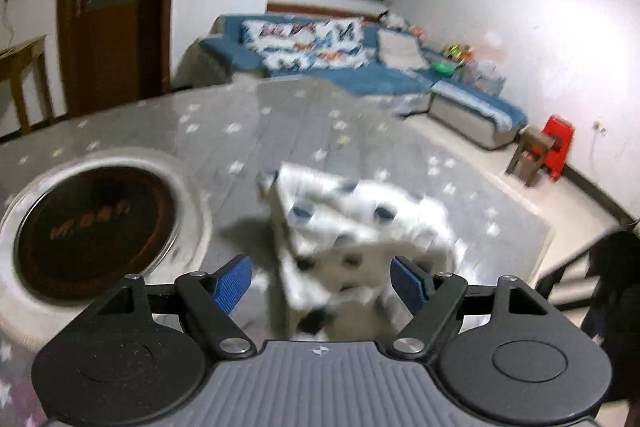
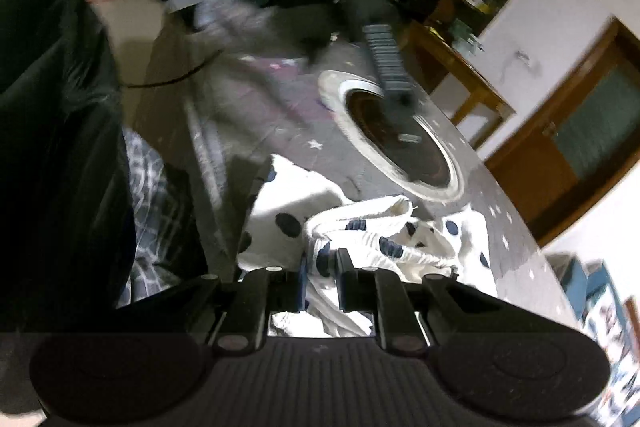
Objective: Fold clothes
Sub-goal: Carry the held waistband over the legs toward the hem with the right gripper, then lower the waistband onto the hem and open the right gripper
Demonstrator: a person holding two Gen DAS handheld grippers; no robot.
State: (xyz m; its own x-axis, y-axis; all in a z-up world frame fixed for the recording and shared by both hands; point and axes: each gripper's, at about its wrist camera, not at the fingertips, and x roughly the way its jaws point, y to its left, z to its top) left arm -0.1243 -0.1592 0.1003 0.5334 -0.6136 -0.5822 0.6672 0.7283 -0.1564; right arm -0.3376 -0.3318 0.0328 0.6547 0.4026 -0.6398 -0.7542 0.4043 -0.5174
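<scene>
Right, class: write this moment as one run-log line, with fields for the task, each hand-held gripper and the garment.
task: fold clothes | left hand-held gripper: open, empty | right hand-held gripper: shut on spotted garment | garment: bunched on table

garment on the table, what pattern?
White with dark navy polka dots; clearest in the right wrist view.
</scene>
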